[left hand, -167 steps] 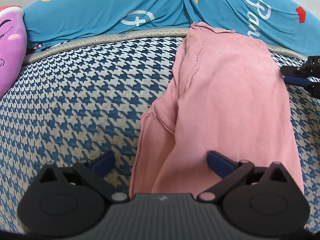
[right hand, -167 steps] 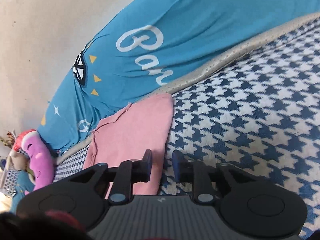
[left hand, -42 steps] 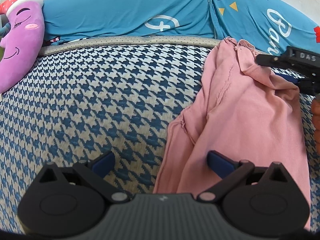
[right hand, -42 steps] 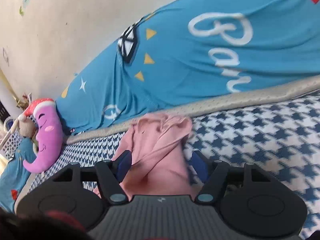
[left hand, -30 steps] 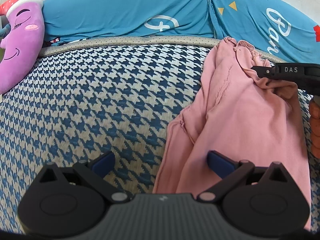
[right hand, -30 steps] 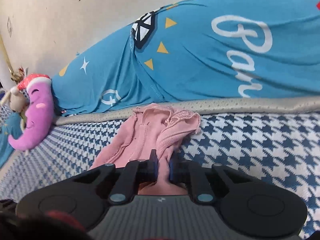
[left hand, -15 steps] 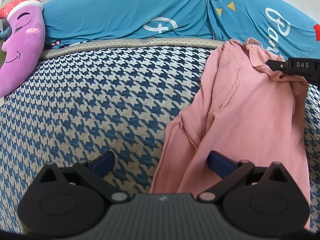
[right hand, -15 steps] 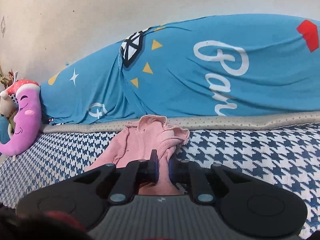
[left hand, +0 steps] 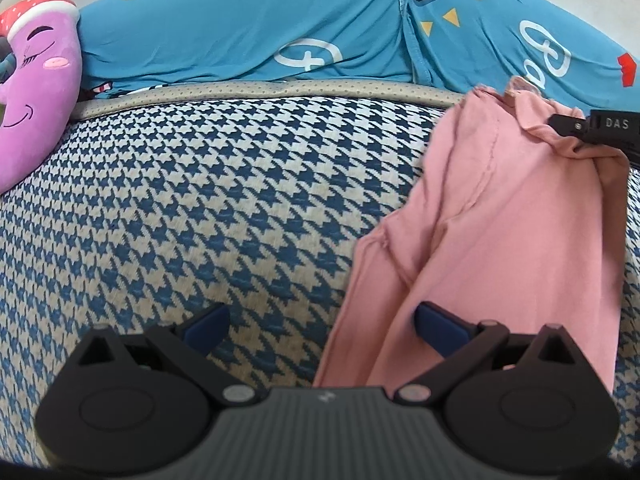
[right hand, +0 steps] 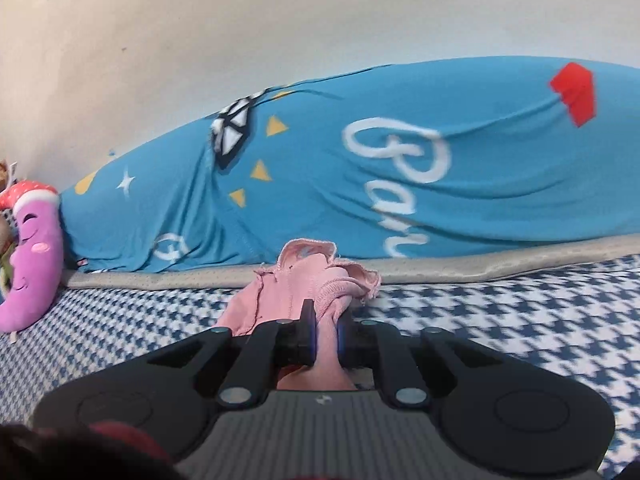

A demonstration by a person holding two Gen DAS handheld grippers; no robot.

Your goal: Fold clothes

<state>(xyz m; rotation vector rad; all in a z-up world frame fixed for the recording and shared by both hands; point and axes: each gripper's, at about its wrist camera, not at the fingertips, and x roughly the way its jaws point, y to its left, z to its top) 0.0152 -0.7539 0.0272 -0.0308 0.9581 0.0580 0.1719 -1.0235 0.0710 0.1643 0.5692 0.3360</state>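
With the right gripper (right hand: 325, 334) clenched on the far end of the pink garment (left hand: 508, 240) near the bed's (left hand: 200, 200) back edge and the left gripper (left hand: 320, 322) released over its near end, the fold wants a level carry toward the near hem.

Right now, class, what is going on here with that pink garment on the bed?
A person is folding a pink knit garment on a blue-and-white houndstooth bedspread. The right gripper is shut on the garment's far edge, lifting it off the spread. The left gripper is open over the near end, touching nothing. A purple moon-shaped plush lies aside.
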